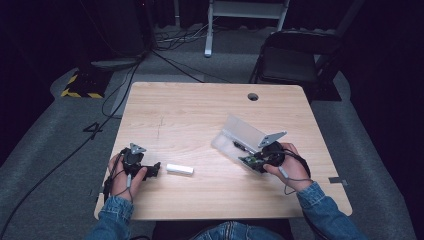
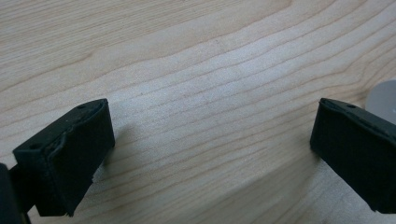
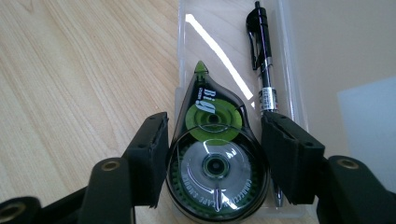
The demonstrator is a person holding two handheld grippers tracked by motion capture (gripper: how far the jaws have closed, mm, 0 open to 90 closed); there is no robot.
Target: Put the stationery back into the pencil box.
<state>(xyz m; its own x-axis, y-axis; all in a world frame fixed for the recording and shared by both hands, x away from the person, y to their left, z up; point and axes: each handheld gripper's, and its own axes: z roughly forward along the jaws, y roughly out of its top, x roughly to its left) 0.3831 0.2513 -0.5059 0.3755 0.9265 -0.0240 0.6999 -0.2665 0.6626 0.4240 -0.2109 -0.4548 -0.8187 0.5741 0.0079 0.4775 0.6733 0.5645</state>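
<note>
A green and black correction tape (image 3: 205,107) lies in a clear plastic case (image 3: 187,56) beside a black pen (image 3: 262,60). My right gripper (image 3: 215,163) has its jaws pressed against both sides of the tape, inside the case. In the high view this gripper (image 1: 255,161) is at the near end of the case (image 1: 227,142), whose lid (image 1: 245,131) stands raised. My left gripper (image 1: 155,169) rests open on the table's left side, jaws wide over bare wood (image 2: 210,93). A small white block (image 1: 179,169) lies just to its right, and its rounded end (image 2: 384,95) is beside one jaw.
The wooden table (image 1: 200,115) has a cable hole (image 1: 253,96) near its far edge. A dark folding chair (image 1: 295,55) stands behind the table on the right. Cables (image 1: 115,100) run across the floor at the left.
</note>
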